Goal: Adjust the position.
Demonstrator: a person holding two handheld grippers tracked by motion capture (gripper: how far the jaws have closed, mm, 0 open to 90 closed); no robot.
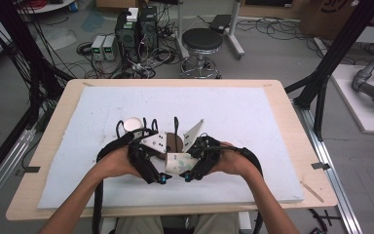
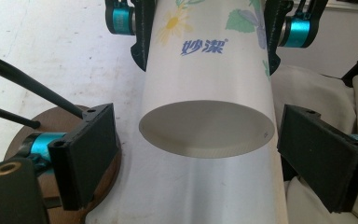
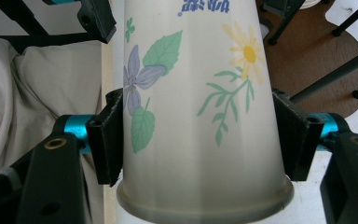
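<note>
1. High view: a white paper cup point(image 1: 177, 162) printed with flowers is seen lying on its side between the two hand-held grippers, above the white pad point(image 1: 253, 122) that covers the counter point(image 1: 58, 117). The left hand-held gripper point(image 1: 161, 178) is placed just left of the cup, the right hand-held gripper point(image 1: 189, 176) just right of it. A brown round base point(image 1: 174, 142) with black prongs is seen just beyond both, and a white lid point(image 1: 133, 123) lies farther beyond the left one.

2. Left gripper view: the cup point(image 2: 205, 84) is seen base-first, running away between this hand-held gripper's point(image 2: 196, 154) two black pads. The pads stand on either side of the cup's base end with a gap on each side, so nothing is grasped by this hand-held gripper. The far end of the cup is clamped by the other hand-held gripper point(image 2: 205, 39). The brown base point(image 2: 32, 135) is seen to the left of the jaws.

3. Right gripper view: the cup point(image 3: 200, 116) is gripped near its rim by this hand-held gripper point(image 3: 200, 140), both pads pressed against its wall. The brown base point(image 3: 317, 60) lies beyond, to the right.
</note>
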